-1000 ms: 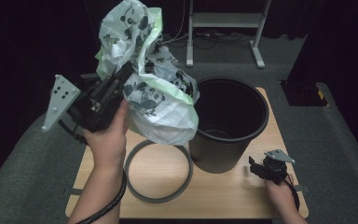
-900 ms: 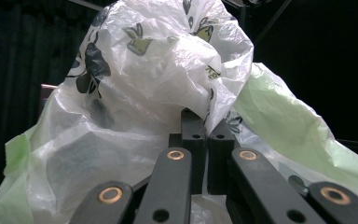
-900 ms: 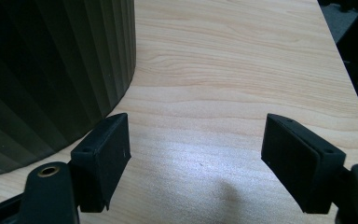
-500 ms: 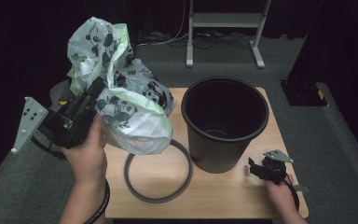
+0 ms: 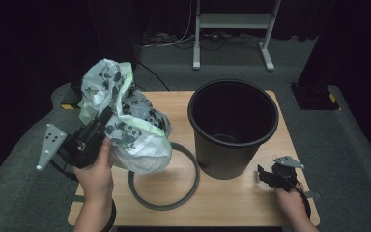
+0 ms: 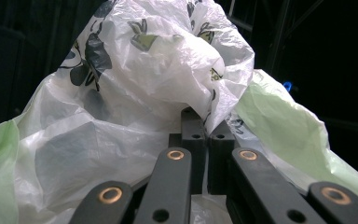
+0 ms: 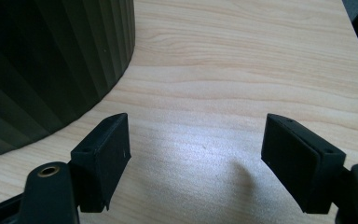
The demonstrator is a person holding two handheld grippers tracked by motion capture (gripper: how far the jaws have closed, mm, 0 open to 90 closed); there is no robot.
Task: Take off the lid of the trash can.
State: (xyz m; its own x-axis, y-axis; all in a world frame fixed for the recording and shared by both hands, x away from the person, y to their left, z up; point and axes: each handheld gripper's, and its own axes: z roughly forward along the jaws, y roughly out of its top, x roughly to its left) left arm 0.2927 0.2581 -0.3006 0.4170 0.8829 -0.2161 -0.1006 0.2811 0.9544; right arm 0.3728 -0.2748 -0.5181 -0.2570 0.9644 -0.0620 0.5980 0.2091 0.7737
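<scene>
1 crinkled, thin plastic bag (image 5: 125, 130), white with dark leaf prints and pale green edges, hangs at left of the high view, pinched tight in the left tongs (image 5: 107, 117), forearm angled up. A ribbed black bin (image 5: 232, 130) and grey ring (image 5: 163, 178) sit on the wooden table (image 5: 232, 205). The right tongs (image 5: 262, 174) rest low right, gaping wide, empty.

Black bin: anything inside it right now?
The black bin looks empty in the high view: dark ribbed walls and a patch of bare floor. Its near rim hides the near part of the floor, so that part is unconfirmed.
</scene>
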